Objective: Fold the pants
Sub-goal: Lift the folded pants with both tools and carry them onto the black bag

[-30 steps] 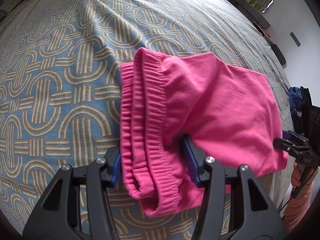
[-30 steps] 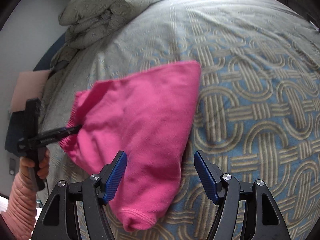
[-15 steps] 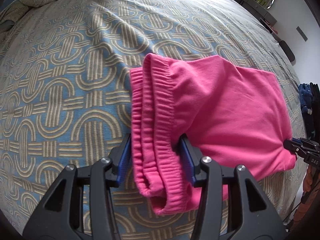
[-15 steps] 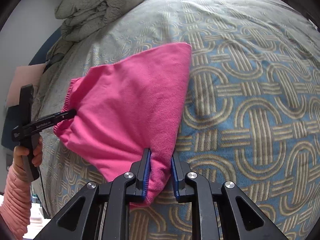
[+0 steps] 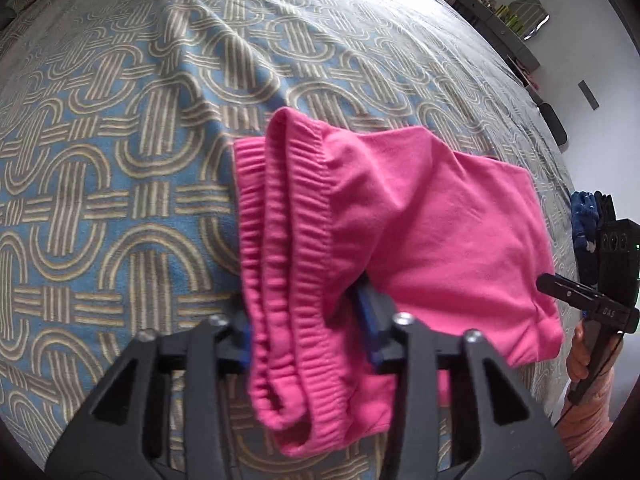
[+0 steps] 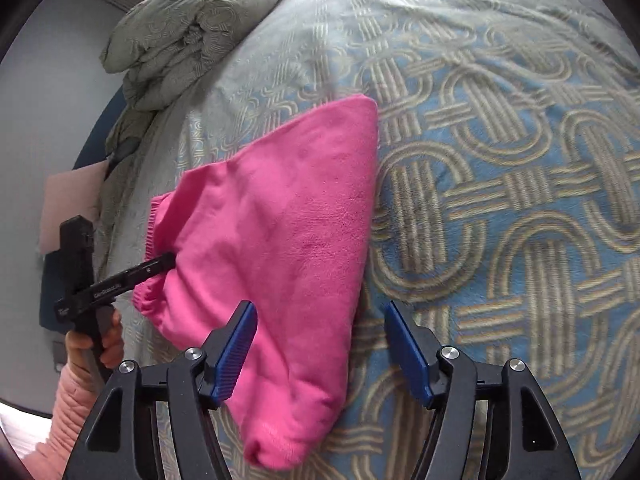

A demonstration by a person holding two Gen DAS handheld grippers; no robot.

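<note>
- The pink pants [image 5: 420, 216] lie folded into a compact bundle on the bed [image 5: 120, 160], on a bedspread with a blue ground and tan interlocking loops.
- In the left wrist view the ribbed elastic waistband [image 5: 288, 248] sits on the left side of the bundle and runs from far to near, doubled over on itself.
- The left tool [image 5: 306, 332] has the near end of that waistband between its blue pads, and its jaws are closing; the fabric fills the gap and both pads press against it.
- The smooth part of the pants spreads right from the waistband toward the right edge of the bed.
- The right tool [image 6: 320, 344] hovers over the near corner of the bundle at its other end. Its jaws are opening and stand wide, with the folded edge of the pants [image 6: 280, 260] beneath the gap and neither blue pad touching the cloth.
- In the right wrist view the left tool [image 6: 120, 280] reaches in from the left, its black finger tucked against the waistband edge; a hand [image 6: 100, 344] in a pink quilted sleeve [image 6: 68, 404] holds its handle.
- In the left wrist view the right tool [image 5: 576, 292] shows at the right edge, just beside the near right corner of the pants.
- A bunched grey-green blanket [image 6: 188, 40] is piled at the far left of the bed, well apart from the pants.
</note>
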